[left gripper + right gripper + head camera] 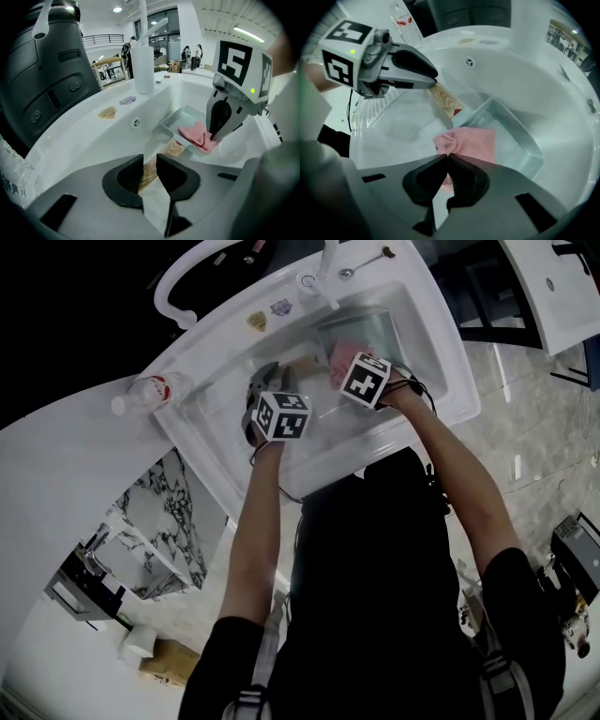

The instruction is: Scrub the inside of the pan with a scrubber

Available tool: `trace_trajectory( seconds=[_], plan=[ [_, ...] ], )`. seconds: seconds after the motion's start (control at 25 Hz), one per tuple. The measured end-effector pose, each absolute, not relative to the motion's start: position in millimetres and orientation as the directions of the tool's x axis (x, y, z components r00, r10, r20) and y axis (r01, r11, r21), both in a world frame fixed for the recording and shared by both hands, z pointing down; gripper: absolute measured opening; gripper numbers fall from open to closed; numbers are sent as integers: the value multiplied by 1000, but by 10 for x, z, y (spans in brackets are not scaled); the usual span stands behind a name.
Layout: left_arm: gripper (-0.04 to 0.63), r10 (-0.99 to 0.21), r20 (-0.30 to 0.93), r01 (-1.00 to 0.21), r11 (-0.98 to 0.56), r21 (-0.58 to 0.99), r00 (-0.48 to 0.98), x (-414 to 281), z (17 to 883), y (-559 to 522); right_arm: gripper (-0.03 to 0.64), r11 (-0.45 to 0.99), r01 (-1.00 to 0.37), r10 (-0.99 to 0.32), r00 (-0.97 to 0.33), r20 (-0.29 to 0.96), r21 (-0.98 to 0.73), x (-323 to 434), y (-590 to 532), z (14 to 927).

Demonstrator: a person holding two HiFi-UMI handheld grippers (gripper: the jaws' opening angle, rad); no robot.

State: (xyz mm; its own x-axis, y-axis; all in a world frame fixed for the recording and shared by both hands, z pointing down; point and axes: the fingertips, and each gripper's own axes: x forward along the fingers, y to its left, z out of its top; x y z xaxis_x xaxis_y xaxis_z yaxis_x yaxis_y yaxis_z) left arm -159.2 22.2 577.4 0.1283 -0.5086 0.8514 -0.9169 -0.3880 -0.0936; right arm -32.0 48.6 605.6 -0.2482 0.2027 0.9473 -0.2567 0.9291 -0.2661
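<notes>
A rectangular metal pan [367,324] lies in the white sink [427,324], with a wooden handle [446,102] at its near corner. My left gripper [149,165] is shut on that wooden handle [171,148], and it also shows in the right gripper view [434,79]. My right gripper [447,161] is shut on a pink cloth scrubber [472,140], which rests on the pan's inside [520,138]. In the head view both grippers [267,382] [347,362] reach into the sink side by side. The pink scrubber [198,134] hangs from the right gripper's fingers [218,117].
A white faucet [325,273] stands at the sink's back rim. A plastic bottle [148,392] lies on the counter to the left. An overflow hole [136,123] and stickers [107,112] mark the back wall. A dark machine [47,75] stands behind the sink.
</notes>
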Motion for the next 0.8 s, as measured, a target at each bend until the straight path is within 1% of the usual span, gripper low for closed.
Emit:
trace_trajectory(
  seconds=[0.16,0.32,0.52,0.8],
  plan=[
    [98,-509,845,-899,-430,-82,166,-1591,5769,237,26,928,-280,147,-327,934,-244,-258,463,5816],
    [98,-494,848,-905,-423,-41,193,-1580,5723,265,26,932,-292,91,-382,919,-214,-123,452,5612],
    [98,-537,824,-905,-419,-77,178,-1429,5464,389,26,932,-314,25,-443,896,-181,100,455,5344],
    [62,-598,790,-921,-370,-119,138,-1084,5040,794,26,928,-353,-99,-548,831,-122,482,569,4920]
  ],
)
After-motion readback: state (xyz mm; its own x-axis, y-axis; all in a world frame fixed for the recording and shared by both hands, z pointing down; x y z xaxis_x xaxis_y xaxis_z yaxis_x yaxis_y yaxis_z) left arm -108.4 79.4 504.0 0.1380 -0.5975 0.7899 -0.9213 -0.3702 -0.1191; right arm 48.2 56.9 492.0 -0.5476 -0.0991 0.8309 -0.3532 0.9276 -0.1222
